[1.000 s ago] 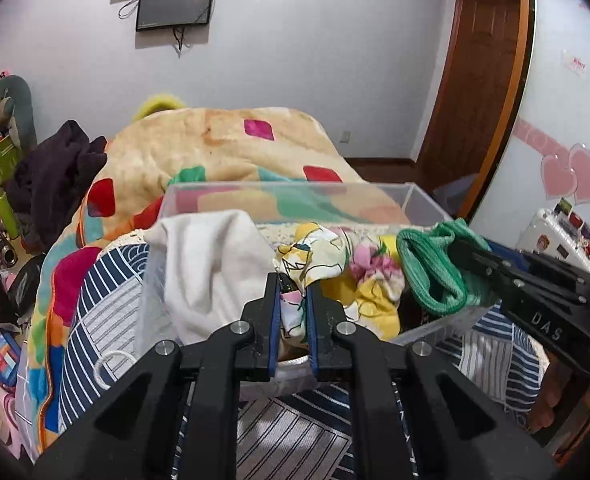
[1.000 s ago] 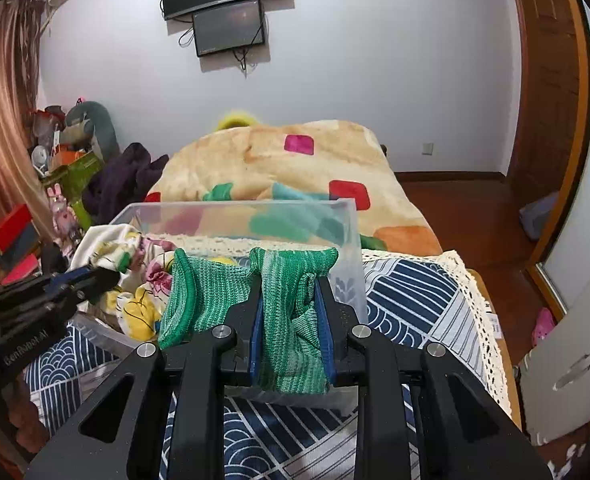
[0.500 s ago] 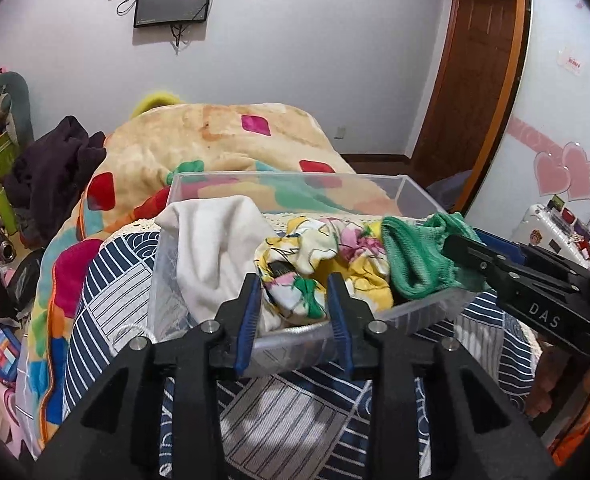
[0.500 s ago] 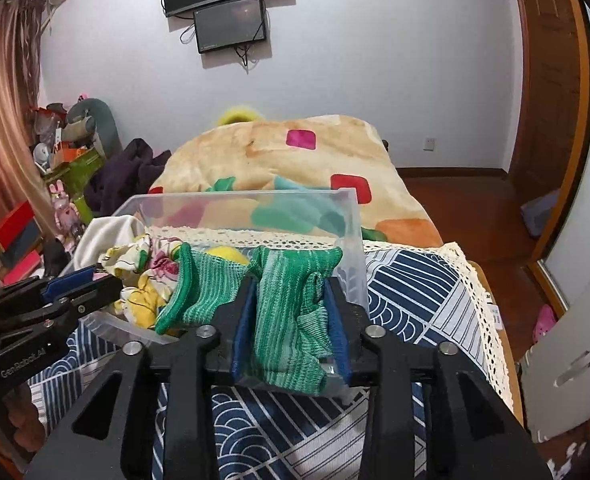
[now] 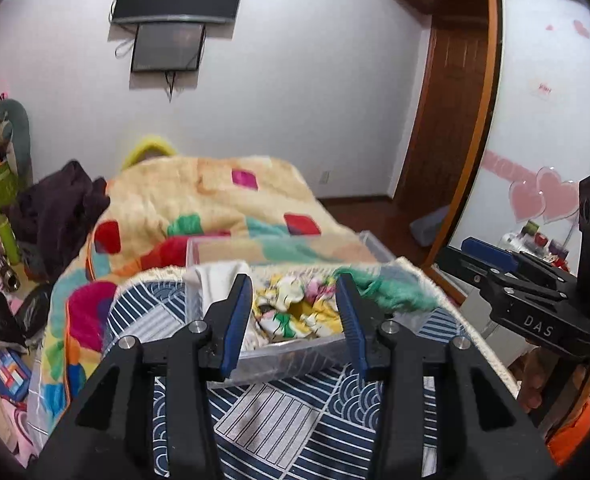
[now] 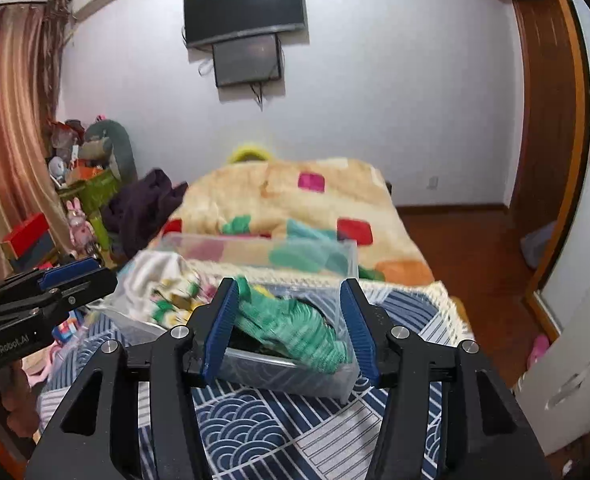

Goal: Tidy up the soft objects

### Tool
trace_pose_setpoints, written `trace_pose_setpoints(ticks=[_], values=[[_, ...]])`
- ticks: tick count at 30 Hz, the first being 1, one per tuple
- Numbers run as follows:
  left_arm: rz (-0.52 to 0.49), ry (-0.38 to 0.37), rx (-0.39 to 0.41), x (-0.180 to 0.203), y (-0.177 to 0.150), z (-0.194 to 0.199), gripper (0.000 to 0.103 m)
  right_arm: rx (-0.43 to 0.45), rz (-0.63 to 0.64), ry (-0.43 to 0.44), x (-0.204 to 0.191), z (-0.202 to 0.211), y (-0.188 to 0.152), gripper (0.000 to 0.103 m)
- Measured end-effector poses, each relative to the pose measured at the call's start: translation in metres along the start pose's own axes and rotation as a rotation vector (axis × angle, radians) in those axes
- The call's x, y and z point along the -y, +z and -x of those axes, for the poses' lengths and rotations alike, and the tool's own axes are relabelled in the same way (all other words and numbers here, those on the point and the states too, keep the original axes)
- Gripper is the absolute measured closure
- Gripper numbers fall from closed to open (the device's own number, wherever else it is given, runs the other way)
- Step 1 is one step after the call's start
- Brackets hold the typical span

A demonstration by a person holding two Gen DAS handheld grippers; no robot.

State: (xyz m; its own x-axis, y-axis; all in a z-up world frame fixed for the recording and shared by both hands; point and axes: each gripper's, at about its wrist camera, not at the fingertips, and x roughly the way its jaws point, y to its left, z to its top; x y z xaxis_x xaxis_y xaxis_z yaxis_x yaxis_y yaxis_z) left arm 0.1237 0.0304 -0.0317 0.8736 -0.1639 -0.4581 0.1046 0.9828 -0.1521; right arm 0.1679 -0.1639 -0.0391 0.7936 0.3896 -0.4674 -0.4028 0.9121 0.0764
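One clear bin, three cloths, two wall screens, one blanket

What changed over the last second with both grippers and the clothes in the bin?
Both let go. The left gripper released the floral cloth and the right gripper released the green knit; both sets of jaws are opening with nothing pinched, and both grippers have drawn back and up. Both cloths, the white cloth and the clear bin stayed put.

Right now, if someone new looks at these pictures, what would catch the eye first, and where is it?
Probably the clear plastic bin on the blue patterned bedspread, stuffed with a green knit cloth, a floral cloth and a white cloth. Both the left gripper and the right gripper hover before it, jaws opening and gripping nothing. Behind lies a blanket with bright colour patches.
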Motion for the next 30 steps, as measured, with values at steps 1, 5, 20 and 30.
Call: trace_pose_setpoints(ticks=[1, 5, 20, 30], values=[[-0.006, 0.002, 0.018, 0.002, 0.002, 0.008, 0.060, 0.016, 0.004, 0.004, -0.002, 0.006, 0.002, 0.054], [-0.033, 0.005, 0.084, 0.011, 0.010, 0.034, 0.060, 0.089, 0.020, 0.025, -0.011, 0.031, 0.011, 0.052], [-0.064, 0.054, 0.278, 0.029, 0.024, 0.110, 0.011, 0.317, 0.030, 0.045, -0.034, 0.093, 0.026, 0.018], [-0.077, 0.058, 0.311, 0.034, 0.023, 0.122, 0.002, 0.360, 0.017, 0.046, -0.041, 0.098, 0.023, 0.000]])
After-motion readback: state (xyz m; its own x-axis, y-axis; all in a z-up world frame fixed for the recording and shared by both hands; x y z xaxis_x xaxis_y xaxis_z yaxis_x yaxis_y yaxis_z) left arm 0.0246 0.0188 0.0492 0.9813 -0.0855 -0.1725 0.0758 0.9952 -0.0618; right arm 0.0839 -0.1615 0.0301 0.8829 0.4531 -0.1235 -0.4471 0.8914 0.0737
